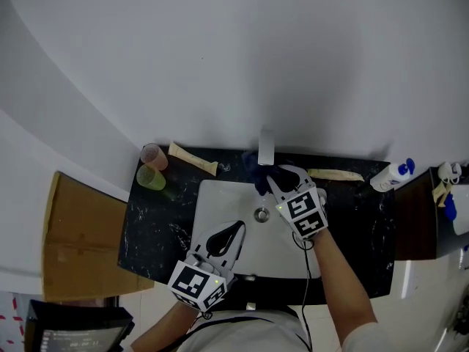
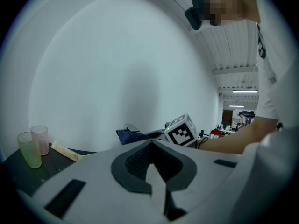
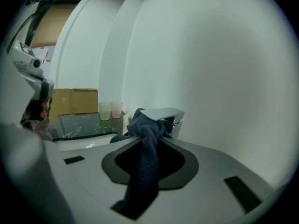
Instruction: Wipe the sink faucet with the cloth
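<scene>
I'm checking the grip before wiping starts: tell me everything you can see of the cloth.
The cloth is dark blue, soft and terry-like, bunched into a thick rope. The jaws of the right gripper pinch it partway along. One end hangs back between them. The other end is wadded up ahead of the tips and appears to rest against the side of the chrome faucet spout.

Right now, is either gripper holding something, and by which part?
The right gripper pinches the dark cloth partway along, a bunch sticking out beside the faucet. The left gripper holds nothing.
</scene>
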The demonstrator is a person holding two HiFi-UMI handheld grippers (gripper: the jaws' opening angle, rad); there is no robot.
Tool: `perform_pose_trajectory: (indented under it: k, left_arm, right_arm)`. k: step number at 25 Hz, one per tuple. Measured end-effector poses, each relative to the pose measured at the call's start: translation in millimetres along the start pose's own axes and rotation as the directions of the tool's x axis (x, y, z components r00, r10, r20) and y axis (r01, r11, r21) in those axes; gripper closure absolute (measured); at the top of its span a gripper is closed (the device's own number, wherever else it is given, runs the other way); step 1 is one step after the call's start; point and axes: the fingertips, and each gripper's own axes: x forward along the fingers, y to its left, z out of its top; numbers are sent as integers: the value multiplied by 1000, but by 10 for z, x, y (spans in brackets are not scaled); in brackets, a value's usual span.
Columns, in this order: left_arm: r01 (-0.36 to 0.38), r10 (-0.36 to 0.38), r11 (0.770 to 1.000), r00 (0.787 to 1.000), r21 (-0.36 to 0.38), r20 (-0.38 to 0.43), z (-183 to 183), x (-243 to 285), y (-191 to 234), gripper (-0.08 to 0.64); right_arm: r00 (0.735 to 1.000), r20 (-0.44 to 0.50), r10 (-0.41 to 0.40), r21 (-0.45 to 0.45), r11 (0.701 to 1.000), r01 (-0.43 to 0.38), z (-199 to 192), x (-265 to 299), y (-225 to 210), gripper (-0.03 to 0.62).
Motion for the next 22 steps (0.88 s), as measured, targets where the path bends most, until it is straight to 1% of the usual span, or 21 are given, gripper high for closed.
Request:
perform_pose_trajectory:
  k: [2, 5, 8, 9, 11, 14, 17, 19, 22]
  left_arm:
    - [-13, 13, 1000, 1000, -2, -6, -4, -16, 38, 560]
    - [-39, 39, 999, 999, -1, -19, 19, -57, 35, 560]
    - [-37, 37, 999, 999, -5, -13, -25, -55, 46, 560]
    - [-32, 32, 999, 999, -8, -10, -39, -42, 55, 560]
    - [-24, 24, 1000, 1000, -13, -7, -50, -21, 67, 560]
    - [-24, 24, 1000, 1000, -16, -7, -45, -8, 71, 560]
    - [-24, 24, 1000, 1000, -16, -8, -39, -4, 53, 560]
    - [-30, 30, 999, 1000, -15, -10, -24, -17, 59, 560]
    - [-31, 31, 999, 1000, -17, -4, -81, -46, 104, 560]
  right_arm:
    - [1000, -14, -6, 30, 1000, 7, 17, 134, -137, 503]
    - [999, -39, -10, 18, 1000, 11, 32, 231, -302, 503]
    - [999, -45, -4, 19, 1000, 5, 23, 213, -301, 503]
    - [999, -53, 8, 27, 1000, -7, 11, 195, -265, 503]
    - [995, -74, 63, 27, 998, -61, -1, 120, -101, 503]
    - [986, -86, 143, -15, 989, -145, 1, -67, 252, 503]
    - [981, -88, 171, -24, 985, -173, -47, -174, 379, 503]
    - [981, -91, 171, -13, 985, -173, -79, -122, 302, 503]
    - [989, -86, 123, 0, 992, -124, -44, 101, 14, 503]
